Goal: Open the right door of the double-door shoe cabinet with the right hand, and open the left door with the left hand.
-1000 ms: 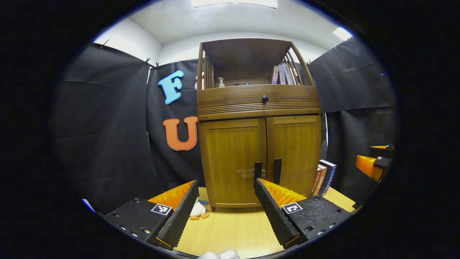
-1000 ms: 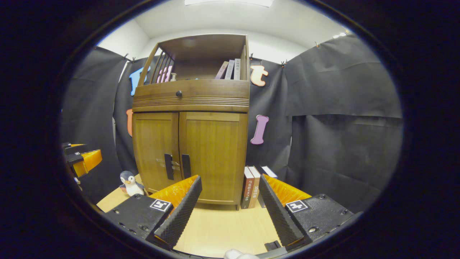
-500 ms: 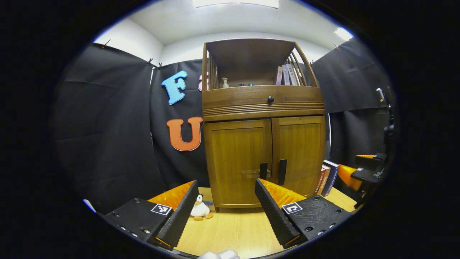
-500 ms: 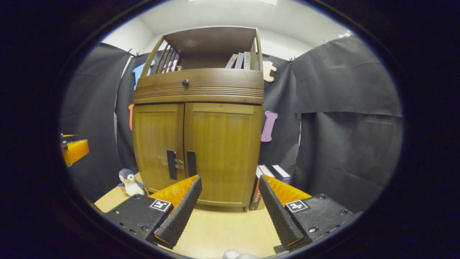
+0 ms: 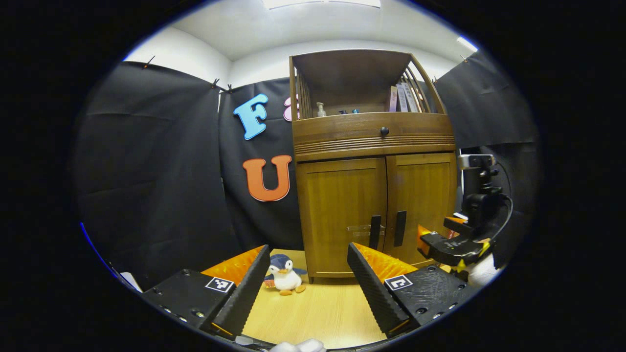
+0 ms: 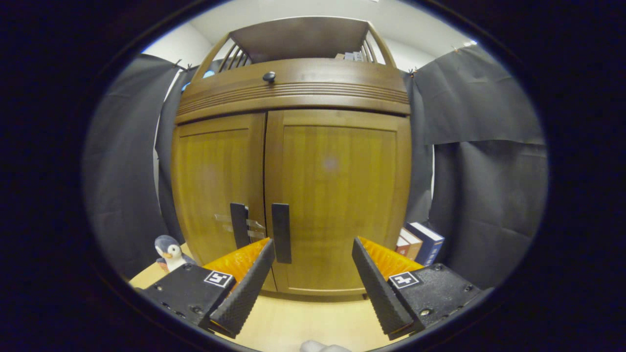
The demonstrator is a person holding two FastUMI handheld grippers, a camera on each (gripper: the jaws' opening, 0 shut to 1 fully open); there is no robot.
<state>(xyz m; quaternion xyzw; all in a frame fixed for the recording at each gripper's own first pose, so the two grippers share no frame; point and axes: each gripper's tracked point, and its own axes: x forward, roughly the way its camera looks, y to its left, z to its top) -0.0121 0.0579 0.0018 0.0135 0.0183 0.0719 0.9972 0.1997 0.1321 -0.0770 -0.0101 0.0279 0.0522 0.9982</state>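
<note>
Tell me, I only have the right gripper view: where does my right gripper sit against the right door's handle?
Observer: In the left gripper view, the right gripper hangs low in front of the right door, just right of its handle, apparently not touching it.
Operator: Is the left gripper open?
Observer: Yes. The left gripper has its fingers spread and holds nothing, well back from the closed left door.
Operator: Anything on the top shelf's left side?
Observer: A pump bottle stands there.

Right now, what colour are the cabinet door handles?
Black door handles, on brown wood doors; clearest in the right gripper view.
</note>
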